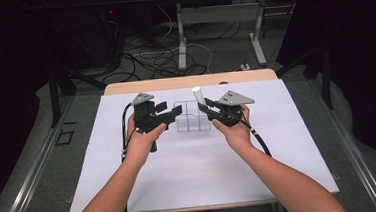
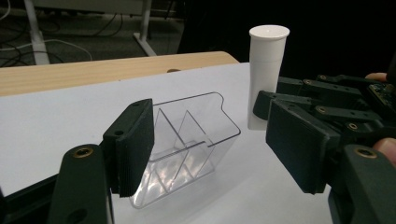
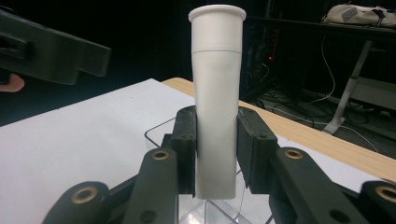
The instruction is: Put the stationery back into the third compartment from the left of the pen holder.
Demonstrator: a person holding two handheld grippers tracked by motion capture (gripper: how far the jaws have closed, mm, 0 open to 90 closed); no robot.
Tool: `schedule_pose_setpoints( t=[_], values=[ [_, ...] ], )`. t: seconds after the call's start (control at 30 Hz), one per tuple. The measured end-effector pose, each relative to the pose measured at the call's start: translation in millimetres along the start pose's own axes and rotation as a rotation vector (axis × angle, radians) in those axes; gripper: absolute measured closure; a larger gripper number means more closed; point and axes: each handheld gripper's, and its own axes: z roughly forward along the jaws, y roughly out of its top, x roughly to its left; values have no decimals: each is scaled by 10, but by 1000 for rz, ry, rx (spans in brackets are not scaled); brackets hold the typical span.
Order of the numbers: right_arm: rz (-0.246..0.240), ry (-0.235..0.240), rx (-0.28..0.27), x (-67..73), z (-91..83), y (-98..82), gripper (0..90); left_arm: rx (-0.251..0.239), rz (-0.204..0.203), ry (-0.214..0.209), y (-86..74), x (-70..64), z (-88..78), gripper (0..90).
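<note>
Right gripper view: the white tube (image 3: pixel 217 100) stands upright between your right gripper's (image 3: pixel 217 154) two pads, which are clamped on its lower half, cap end up. Its long axis runs vertical, square to the jaws. Its base hangs just above the clear divided tray (image 3: pixel 161 130), whose rim and one partition show behind and below the jaws. In the high view the tube (image 1: pixel 198 95) sits over the tray's (image 1: pixel 193 116) far right corner, so the cell beneath it is presumably the target, though from that angle you cannot tell which compartment the base lines up with. The right gripper (image 1: pixel 211 109) is the one carrying the tube and is plainly the nearer hand to the drop. Left gripper view: your left gripper's (image 2: pixel 205 144) jaws stand either side of the tray (image 2: pixel 187 140); one pad lies against the near wall of the tray, the other looks clear of it, so call it a loose bracket, not a firm clench. The tray looks tilted or lifted at that end, but reflections make this uncertain. White sheet (image 1: pixel 195 160) covers the table under both hands. Judgement: the coming move is a straight lowering of the tube along its own axis into the cell below, with the left gripper steadying the tray.
</note>
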Motion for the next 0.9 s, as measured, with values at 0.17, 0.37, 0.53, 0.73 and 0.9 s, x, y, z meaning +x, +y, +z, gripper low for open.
schedule_pose_setpoints(
  t=[0.17, 0.37, 0.53, 0.73, 0.9],
  values=[
    [9, 0, -1, 3, -23, -1, 706, -5, -34, -45, 50, -43, 97, 393],
    [21, 12, -11, 28, -45, 4, 706, -11, -45, -79, 88, -97, 198, 445],
    [17, 18, -10, 38, -56, 3, 706, -2, -63, -104, 111, -121, 268, 477],
    [20, 31, -8, 68, -50, -8, 706, -8, -73, -137, 109, -152, 338, 508],
    [23, 43, -6, 114, -56, -19, 706, -2, -80, -152, 115, -192, 369, 545]
  ],
)
